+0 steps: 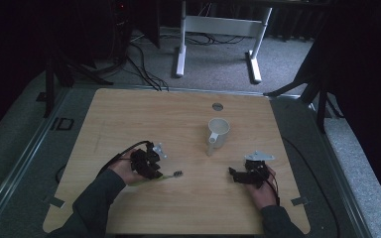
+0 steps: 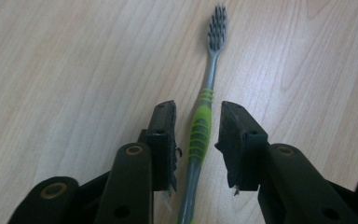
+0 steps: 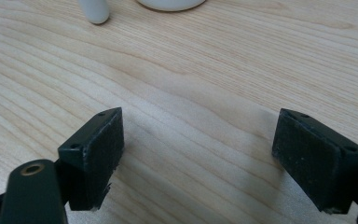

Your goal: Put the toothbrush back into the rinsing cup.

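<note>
While the toothbrush lies flat on the table, bristles toward 12 o'clock in the left gripper view, the left gripper straddles its green handle with jaws narrowly apart, not yet pressing, and the right gripper gapes wide and empty, mug at its 12 o'clock.

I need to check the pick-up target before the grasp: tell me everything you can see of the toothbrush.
The toothbrush lies flat on the wooden table, apart from the white mug. It looks like plastic: a slim grey neck, a lime-green ribbed grip section, a grey lower handle and a small head of dark grey bristles pointing away from the left tongs. Its grip section sits between the two jaws with a gap on each side, so the pads are not yet pressing it. The handle's end is hidden below the frame.
</note>
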The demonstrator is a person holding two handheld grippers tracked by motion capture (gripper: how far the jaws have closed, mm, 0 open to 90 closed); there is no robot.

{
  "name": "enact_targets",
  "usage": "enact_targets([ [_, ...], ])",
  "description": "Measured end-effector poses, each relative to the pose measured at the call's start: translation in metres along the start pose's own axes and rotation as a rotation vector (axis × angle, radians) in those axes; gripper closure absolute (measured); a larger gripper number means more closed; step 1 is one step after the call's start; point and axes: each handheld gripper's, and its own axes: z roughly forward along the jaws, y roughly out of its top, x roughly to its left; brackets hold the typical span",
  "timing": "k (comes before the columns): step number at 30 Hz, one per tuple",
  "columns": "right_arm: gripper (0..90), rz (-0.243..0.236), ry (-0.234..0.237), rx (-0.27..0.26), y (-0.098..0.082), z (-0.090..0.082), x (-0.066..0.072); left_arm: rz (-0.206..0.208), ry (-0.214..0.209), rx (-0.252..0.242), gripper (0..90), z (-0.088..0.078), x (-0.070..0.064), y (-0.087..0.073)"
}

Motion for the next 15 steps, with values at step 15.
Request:
enact_targets([
  [15, 16.3, 0.0, 0.0, 0.0, 0.0, 0.0, 0.0, 0.013, 0.005, 0.073, 70.9, 0.0064, -0.001, 0.0001],
])
